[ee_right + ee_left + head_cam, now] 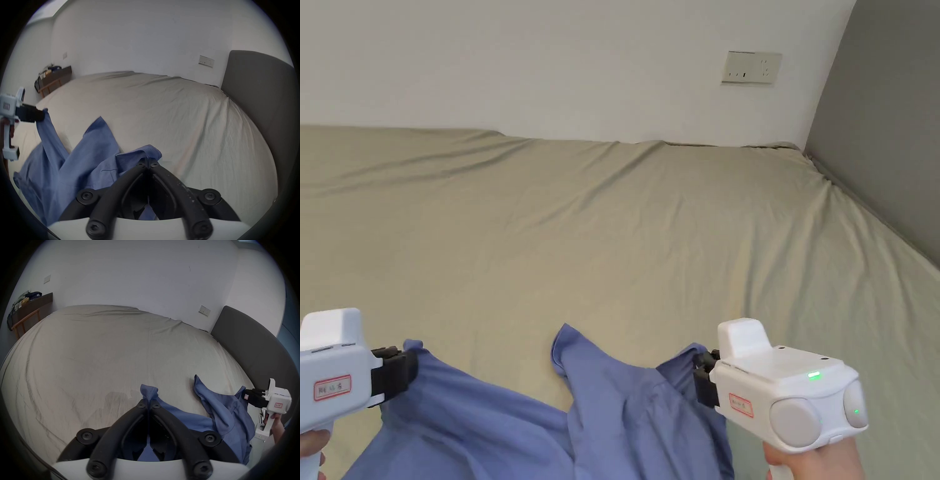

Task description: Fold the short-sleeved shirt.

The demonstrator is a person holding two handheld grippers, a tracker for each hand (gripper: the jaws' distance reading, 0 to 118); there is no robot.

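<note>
A blue short-sleeved shirt [625, 412] hangs crumpled between my two grippers over the near part of the bed. My left gripper [411, 369] is shut on one edge of the shirt [150, 393] at the lower left; its jaws [148, 402] meet on a stitched hem. My right gripper [700, 375] is shut on another edge of the shirt [146, 151] at the lower right, its tips [148, 162] closed on the fabric. A loose flap [565, 350] stands up between them. The shirt's lower part is cut off by the frame.
The bed [612, 237] is covered with a wrinkled beige sheet, wide and bare beyond the shirt. A dark grey headboard [881, 125] borders the right side. A white wall with a socket plate [751, 67] runs behind. A cluttered dark side table [30, 305] stands far left.
</note>
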